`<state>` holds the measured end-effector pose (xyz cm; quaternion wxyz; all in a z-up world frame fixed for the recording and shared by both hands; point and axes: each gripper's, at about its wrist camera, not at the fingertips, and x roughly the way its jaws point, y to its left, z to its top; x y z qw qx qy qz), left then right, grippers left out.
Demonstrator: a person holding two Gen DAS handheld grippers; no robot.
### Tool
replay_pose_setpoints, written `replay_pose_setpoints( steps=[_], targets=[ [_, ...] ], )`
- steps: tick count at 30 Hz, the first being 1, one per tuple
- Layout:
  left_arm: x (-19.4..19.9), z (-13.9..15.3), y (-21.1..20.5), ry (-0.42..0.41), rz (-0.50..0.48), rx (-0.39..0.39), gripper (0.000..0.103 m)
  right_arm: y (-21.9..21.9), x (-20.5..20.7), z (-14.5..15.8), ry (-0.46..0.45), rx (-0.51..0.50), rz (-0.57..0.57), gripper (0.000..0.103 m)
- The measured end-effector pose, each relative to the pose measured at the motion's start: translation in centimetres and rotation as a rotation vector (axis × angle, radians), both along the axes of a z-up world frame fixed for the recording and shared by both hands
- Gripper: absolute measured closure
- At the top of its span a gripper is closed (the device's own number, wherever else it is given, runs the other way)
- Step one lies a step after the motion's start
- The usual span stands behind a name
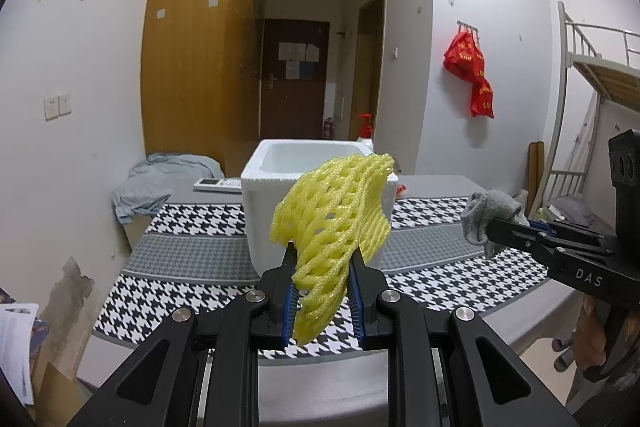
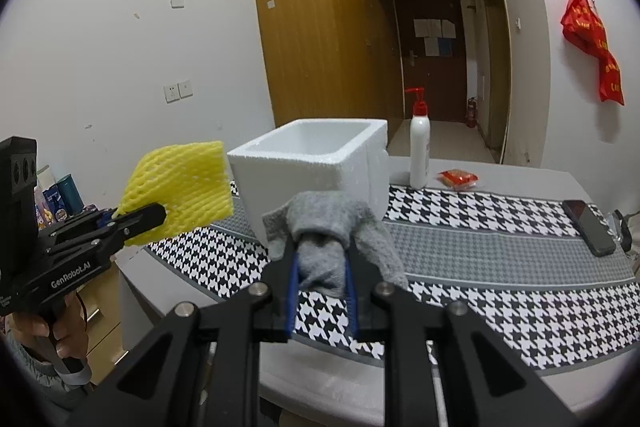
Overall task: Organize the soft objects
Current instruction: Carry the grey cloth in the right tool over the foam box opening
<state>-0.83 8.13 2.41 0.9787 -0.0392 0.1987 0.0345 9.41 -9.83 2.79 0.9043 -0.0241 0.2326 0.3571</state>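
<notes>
My left gripper [image 1: 323,259] is shut on a yellow foam net [image 1: 334,223] and holds it in the air in front of the white foam box [image 1: 264,187]. It also shows in the right wrist view [image 2: 138,221] with the net [image 2: 180,187] left of the box [image 2: 320,167]. My right gripper [image 2: 320,251] is shut on a grey sock [image 2: 326,239], held above the table just before the box. In the left wrist view the right gripper [image 1: 494,227] and the sock [image 1: 486,215] are at the right.
The table carries a houndstooth runner [image 2: 500,227]. A white pump bottle [image 2: 419,147], a red packet [image 2: 458,178] and a black phone [image 2: 588,227] lie right of the box. A remote [image 1: 218,184] and a blue cloth [image 1: 156,187] lie at the far left.
</notes>
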Motion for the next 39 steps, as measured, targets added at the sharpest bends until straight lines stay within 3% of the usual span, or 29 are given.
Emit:
replay_pose_setpoints(
  steps=[25, 39],
  targets=[
    [3.1, 3.3, 0.8, -0.062, 0.004, 0.040, 0.080, 0.4, 2.8, 3.0, -0.069, 0.036, -0.019, 0.080],
    [6.1, 3.6, 2.2, -0.057, 0.024, 0.063, 0.080, 2.4, 5.5, 4.4, -0.091, 0.022, -0.025, 0.080]
  ],
)
